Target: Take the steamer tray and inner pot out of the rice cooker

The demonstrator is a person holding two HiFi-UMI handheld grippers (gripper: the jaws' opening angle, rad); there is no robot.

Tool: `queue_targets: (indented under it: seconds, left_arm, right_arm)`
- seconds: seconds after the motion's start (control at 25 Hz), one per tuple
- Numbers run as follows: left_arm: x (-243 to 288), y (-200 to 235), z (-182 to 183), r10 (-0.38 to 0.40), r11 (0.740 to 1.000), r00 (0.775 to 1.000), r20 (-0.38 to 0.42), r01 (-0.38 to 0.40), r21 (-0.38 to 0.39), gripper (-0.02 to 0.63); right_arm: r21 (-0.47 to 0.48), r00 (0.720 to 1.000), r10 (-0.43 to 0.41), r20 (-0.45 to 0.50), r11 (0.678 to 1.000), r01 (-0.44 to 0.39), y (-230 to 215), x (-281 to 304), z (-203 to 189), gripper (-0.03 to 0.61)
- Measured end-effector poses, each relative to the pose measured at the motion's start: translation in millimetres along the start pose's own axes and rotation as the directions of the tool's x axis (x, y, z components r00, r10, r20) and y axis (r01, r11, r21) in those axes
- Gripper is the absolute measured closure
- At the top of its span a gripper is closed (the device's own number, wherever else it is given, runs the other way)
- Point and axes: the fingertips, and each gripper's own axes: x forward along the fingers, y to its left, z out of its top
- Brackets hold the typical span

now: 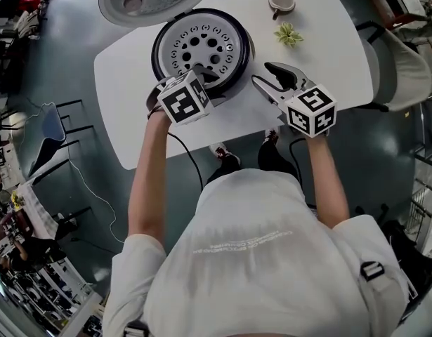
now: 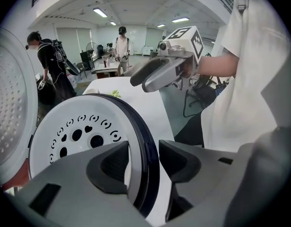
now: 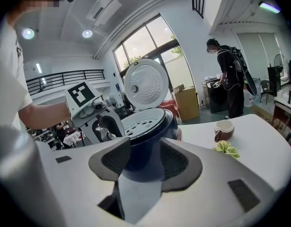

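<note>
Our left gripper (image 2: 144,148) has its jaws apart astride the near rim of the dark blue rice cooker (image 3: 170,126). The white perforated plastic steamer tray (image 2: 74,136) lies at the inner jaw, and the cooker's wall stands just clear of the outer jaw. We judge that bite too greedy. We should rise until only the tray's lip sits between the jaws, close firmly, then lift level. Our right gripper (image 3: 145,145), jaws wide and empty, has the cooker well ahead of them and could steady its body. The inner pot is hidden beneath the tray.
</note>
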Motion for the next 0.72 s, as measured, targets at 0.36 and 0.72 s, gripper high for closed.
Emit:
queue_targets:
  seconds: [0.36, 0.72]
  left_arm:
    - [-16, 4, 11, 0.063, 0.995, 0.985, 0.160, -0.049, -0.092, 0.454]
    - [-33, 12, 15, 0.230, 0.967, 0.931, 0.282, -0.185, -0.177, 0.546]
  right_arm:
    - [-0.043, 1.000, -0.015, -0.002, 0.999, 0.015, 12, -15, 1, 0.370]
    - [-0.103, 0.999, -0.041, 0.017, 0.994, 0.042, 20, -28, 17, 0.374]
